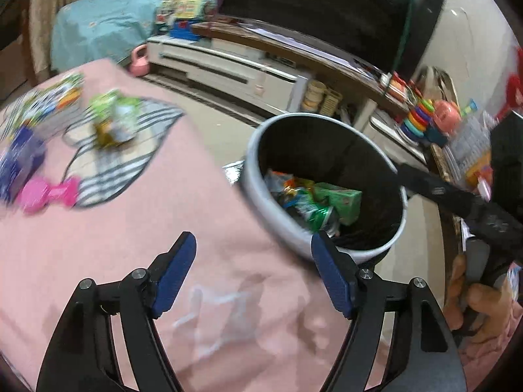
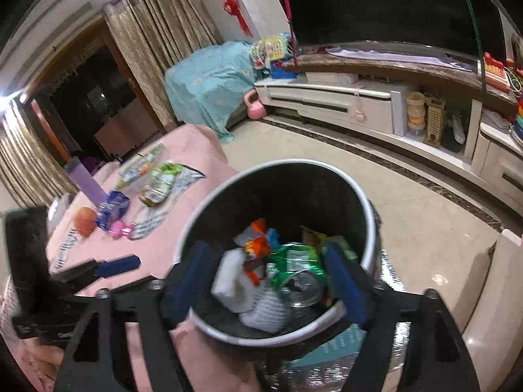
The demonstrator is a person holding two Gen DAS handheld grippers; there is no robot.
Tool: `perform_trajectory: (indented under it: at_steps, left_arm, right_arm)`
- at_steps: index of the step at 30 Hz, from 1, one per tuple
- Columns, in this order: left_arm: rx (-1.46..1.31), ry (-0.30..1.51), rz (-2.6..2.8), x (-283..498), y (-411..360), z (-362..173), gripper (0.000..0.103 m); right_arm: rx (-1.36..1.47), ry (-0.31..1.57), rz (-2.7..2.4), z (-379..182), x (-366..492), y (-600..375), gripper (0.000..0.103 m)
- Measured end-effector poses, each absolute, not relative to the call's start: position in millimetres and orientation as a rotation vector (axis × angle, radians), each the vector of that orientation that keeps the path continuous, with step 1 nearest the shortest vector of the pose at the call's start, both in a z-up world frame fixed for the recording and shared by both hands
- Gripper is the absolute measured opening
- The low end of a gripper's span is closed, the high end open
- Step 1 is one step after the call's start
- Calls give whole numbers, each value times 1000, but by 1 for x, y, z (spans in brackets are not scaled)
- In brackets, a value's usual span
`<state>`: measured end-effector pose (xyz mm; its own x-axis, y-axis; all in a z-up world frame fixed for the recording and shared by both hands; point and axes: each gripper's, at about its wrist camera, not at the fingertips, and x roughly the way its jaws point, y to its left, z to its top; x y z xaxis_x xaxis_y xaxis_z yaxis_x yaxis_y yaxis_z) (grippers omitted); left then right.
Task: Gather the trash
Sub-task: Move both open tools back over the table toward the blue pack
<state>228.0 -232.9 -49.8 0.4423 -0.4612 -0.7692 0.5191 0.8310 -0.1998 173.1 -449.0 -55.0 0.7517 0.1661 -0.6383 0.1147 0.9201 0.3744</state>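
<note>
Right gripper [image 2: 266, 281] fingers spread wide, nothing between them, hanging directly over the open trash bin [image 2: 366, 196]. Bin already has wrappers in it: a green foil pack [image 2: 294, 258], an orange wrapper [image 2: 256, 228] and white crumpled paper [image 2: 233, 281]. Reads as just after a drop, release step done.

Left gripper [image 1: 253, 276] fingers also spread and empty, above the pink-covered table [image 1: 130, 245], with the bin rim just beside its right finger [image 1: 330, 274].

Trash left on the table, well apart from both grippers at the far end: green snack packet [image 1: 112, 119] lying on a striped cloth [image 1: 137, 160], blue wrapper [image 1: 19, 160], pink candy-shaped wrapper [image 1: 49, 194], a colourful flat packet [image 1: 49, 98]. Right view also shows a purple bottle [image 2: 83, 178] and an orange round thing [image 2: 84, 217]; can't tell if those count as trash.

Next move, my guess: swing one gripper back to the far pile, drop the fingers astride one packet, close. The left view is motion-blurred, so exact item edges are unclear.
</note>
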Motion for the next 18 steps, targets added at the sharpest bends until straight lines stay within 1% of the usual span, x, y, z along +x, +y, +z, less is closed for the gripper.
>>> perform_trajectory:
  at_steps: [2,3,9,18]
  left_arm:
    - [32,936,-573,228,-209,-52,75]
    - [17,935,-552,227,-195,-53,75]
    - [-23,906,-439,224,-124,-59,75]
    - [-59,894,-321,230,-44,-66,75]
  right_arm:
    - [421,705,47,-50,169,-440,90]
    - [426,693,66,-47,167,-431,91]
    - [390,699,161,-42,169,-376,91]
    - [290,732,328,-54,188,-291,91]
